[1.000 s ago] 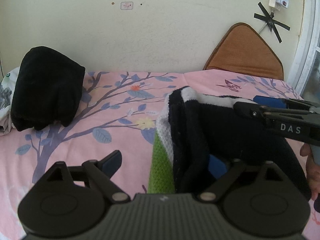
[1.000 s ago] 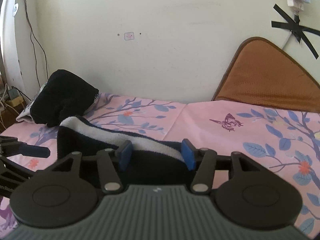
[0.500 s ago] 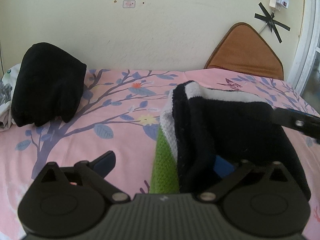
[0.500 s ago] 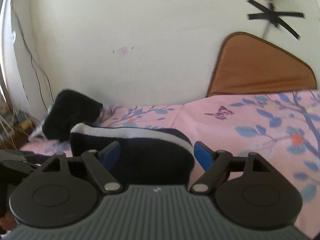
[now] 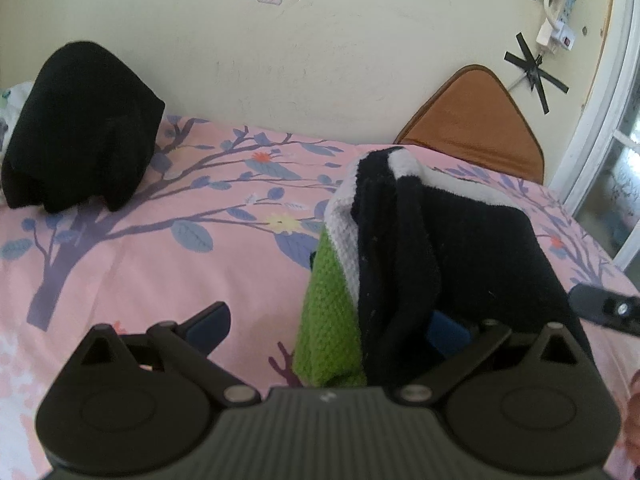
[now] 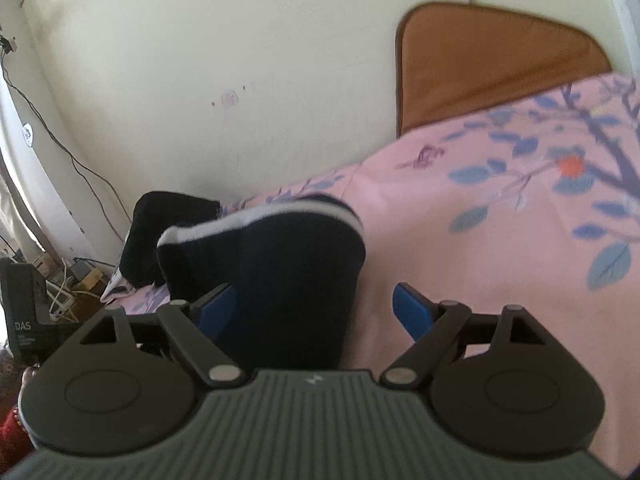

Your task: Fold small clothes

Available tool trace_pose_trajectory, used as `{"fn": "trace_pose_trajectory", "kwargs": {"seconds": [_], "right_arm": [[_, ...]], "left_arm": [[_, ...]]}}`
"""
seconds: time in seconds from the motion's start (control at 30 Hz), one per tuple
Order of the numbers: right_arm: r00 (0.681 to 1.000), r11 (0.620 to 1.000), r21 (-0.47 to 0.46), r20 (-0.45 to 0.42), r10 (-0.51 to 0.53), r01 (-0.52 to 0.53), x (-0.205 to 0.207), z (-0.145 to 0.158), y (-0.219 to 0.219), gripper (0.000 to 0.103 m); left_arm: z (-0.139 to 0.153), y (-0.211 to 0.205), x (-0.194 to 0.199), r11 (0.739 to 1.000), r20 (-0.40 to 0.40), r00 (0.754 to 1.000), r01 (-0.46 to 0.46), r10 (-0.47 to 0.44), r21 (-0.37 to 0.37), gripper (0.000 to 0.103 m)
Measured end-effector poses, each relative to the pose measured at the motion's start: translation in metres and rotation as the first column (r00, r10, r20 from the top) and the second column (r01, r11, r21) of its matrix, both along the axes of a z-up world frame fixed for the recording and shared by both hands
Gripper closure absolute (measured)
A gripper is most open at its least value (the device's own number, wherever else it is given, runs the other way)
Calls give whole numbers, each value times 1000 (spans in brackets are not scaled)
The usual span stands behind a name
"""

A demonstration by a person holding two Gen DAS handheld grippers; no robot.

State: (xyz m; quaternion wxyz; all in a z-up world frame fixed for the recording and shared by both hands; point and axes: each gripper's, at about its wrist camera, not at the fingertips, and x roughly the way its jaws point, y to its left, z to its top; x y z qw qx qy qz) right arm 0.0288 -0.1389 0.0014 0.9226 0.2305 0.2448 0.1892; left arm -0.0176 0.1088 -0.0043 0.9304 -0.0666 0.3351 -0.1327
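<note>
On the pink bedsheet printed with blue-leafed branches (image 5: 168, 240), going left to right in the left wrist view, a rumpled black garment (image 5: 80, 128) sits at about ten o'clock against the cream wall, well apart from the work; the left gripper (image 5: 326, 326) stands spread wide, its left pad over bare sheet and its right pad tucked under the hanging edge of the stack. That stack, a folded black knit garment with a white band (image 5: 460, 248) lying on a green knit piece (image 5: 328, 308) with a strip of white knit between, rises at about one o'clock from the left gripper, leaning against its right finger but not pinched. At three o'clock a dark tip of the right gripper shows at the frame's edge. In the right wrist view the right gripper (image 6: 316, 308) has just been opening, and its blue pads now stand apart with the black garment (image 6: 280, 272) between them, hard against the left pad and clear of the right one. The step in hand looks like letting go of a finished fold. To do it well, both grippers should draw straight back, low and slow, so that no pad catches the loose knit and drags the top layer off the green one; the left gripper's right finger, under the overhang, is the likelier snag. A brown cushion (image 6: 492, 64) leans on the wall at one o'clock.
</note>
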Motion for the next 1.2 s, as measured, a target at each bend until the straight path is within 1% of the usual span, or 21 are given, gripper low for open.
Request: {"fn": "trace_pose_trajectory", "kwargs": {"seconds": [0.1, 0.2, 0.3, 0.37, 0.47, 0.5, 0.53, 0.57, 0.6, 0.73, 0.9, 1.13, 1.2], "right_arm": [[998, 999, 37, -46, 34, -32, 5, -8, 4, 15], [993, 997, 46, -89, 73, -69, 9, -16, 10, 13], [995, 997, 29, -67, 69, -68, 4, -18, 17, 11], [996, 997, 32, -59, 66, -64, 2, -18, 18, 11], [997, 997, 63, -48, 55, -52, 1, -21, 18, 8], [998, 996, 74, -43, 54, -51, 1, -22, 18, 7], [998, 995, 86, -39, 56, -53, 2, -23, 17, 0], [996, 993, 90, -30, 81, -78, 2, -23, 17, 0], [995, 993, 74, -31, 91, -88, 2, -22, 16, 0], [996, 996, 39, -21, 83, -82, 0, -20, 22, 0], [996, 993, 82, -22, 90, -88, 2, -21, 18, 0], [995, 992, 82, -18, 97, -95, 1, -23, 15, 0], [995, 992, 82, -18, 96, -95, 1, -23, 15, 0]], "left_arm": [[-4, 4, 0, 999, -1, 1000, 6, -6, -32, 0], [-9, 7, 0, 998, -5, 1000, 11, -11, -66, 0], [-13, 11, 0, 995, -7, 1000, 12, -13, -100, 0], [-13, 10, -2, 996, 5, 1000, 17, -17, -92, 0], [-15, 9, -5, 996, 22, 1000, 20, -18, -89, 0], [-17, 9, -6, 995, 34, 999, 25, -22, -94, 0], [-17, 9, -6, 995, 40, 999, 28, -24, -96, 0], [-17, 9, -6, 995, 40, 999, 27, -23, -96, 0], [-17, 9, -6, 995, 38, 999, 25, -21, -96, 0], [-16, 7, -6, 996, 33, 999, 16, -13, -89, 0], [-17, 9, -9, 996, 36, 999, 31, -28, -87, 0], [-16, 14, -17, 995, 44, 999, 29, -25, -98, 0], [-14, 17, -21, 995, 57, 998, 32, -26, -99, 0]]}}
